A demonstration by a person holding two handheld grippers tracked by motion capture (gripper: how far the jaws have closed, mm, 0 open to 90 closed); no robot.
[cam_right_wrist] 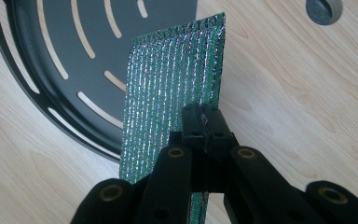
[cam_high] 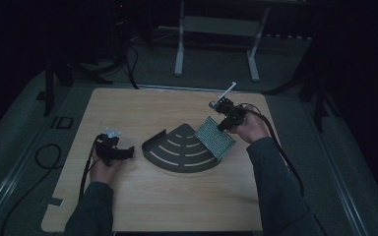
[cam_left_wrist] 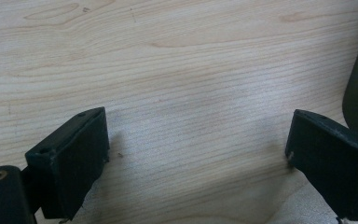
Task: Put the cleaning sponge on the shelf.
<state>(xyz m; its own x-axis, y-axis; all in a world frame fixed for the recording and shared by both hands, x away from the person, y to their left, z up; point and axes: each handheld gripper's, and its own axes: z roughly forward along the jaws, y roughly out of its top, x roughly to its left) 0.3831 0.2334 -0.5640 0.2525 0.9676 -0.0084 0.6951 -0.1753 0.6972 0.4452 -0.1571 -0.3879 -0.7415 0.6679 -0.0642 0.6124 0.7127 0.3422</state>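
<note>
**Right tongs clamp a glittering sheet over the slotted tray**

A pale wooden desk [cam_high: 157,196] carries the work, with dark floor around it. Near its middle lies a dark fan-shaped tray [cam_high: 179,152] cut with curved slots, its raised rim along the curved edge. A green, glittering ribbed sheet [cam_high: 215,137] stands tilted at the tray's right edge, partly over it and partly over bare wood. The right tongs [cam_high: 224,124] are closed tight on the sheet's near edge, seen in the right gripper view [cam_right_wrist: 204,126] with the sheet [cam_right_wrist: 172,93] rising edge-on past the tray [cam_right_wrist: 51,56]. The left tongs [cam_high: 127,153] rest just left of the tray, jaws wide apart over bare wood [cam_left_wrist: 198,154].
</note>
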